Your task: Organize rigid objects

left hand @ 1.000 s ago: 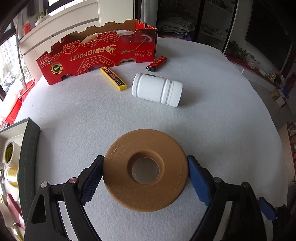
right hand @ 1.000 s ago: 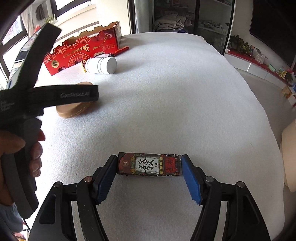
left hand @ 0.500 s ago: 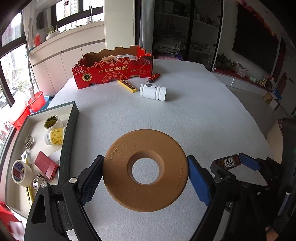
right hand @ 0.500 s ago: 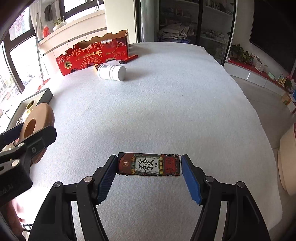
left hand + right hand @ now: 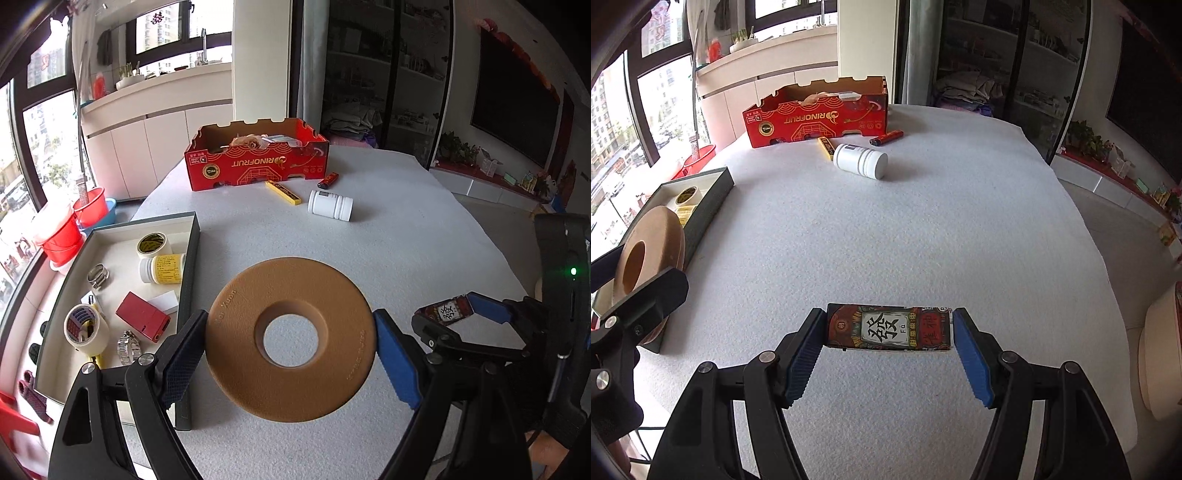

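The left hand-held gripper (image 5: pixel 290 345) is clamped across the rim of a tan ring-shaped disc (image 5: pixel 291 341), which is carried clear of the table (image 5: pixel 406 236), just right of the open tray (image 5: pixel 186 302). The right hand-held gripper (image 5: pixel 888 334) is closed on the two ends of a small printed box (image 5: pixel 888 326), also held above the white cloth; what the box contains cannot be read from here.

Inside the tray are seen tape rolls (image 5: pixel 85 328), a small bottle (image 5: pixel 162 268), a red case (image 5: pixel 142 321) and a watch (image 5: pixel 127 347), so free floor space looks scarce. Farther out on the table lie a white jar (image 5: pixel 330 205) on its side, a yellow stick (image 5: pixel 282 192) and a red lighter (image 5: pixel 328 180), in front of the red carton (image 5: pixel 256 160).

The disc is probably meant for the tray. It is best brought over the wall, kept level, lowered onto a bare patch near the near corner, and released only once it is resting. The two tools are close together here, so the box should be held back until the disc is down.
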The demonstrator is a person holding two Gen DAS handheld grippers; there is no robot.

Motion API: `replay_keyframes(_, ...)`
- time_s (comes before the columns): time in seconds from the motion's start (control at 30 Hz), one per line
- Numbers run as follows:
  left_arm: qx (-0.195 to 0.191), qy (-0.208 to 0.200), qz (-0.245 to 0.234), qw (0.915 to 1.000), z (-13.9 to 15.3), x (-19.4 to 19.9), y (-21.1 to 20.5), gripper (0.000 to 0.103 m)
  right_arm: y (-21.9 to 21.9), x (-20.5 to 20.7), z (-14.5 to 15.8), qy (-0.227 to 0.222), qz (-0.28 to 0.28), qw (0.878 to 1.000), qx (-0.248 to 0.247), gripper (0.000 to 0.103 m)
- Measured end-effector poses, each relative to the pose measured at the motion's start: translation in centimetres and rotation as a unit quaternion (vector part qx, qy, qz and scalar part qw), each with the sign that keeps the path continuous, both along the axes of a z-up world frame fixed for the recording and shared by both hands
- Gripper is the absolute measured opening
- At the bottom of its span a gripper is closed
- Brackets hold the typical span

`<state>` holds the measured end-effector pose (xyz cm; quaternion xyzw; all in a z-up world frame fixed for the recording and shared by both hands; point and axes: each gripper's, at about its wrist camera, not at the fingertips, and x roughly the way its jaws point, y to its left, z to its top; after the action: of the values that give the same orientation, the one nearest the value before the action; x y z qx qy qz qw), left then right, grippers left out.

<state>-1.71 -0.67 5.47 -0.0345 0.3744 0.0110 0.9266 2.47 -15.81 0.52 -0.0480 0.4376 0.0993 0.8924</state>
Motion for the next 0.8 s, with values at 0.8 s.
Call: replay_keyframes(0.8,0.018,-0.010,0.200,0.9796,0.6,-2.9,14.8,0.089,14.6,1.0,5.3,-0.009,0.192,0.981,0.014,0.070)
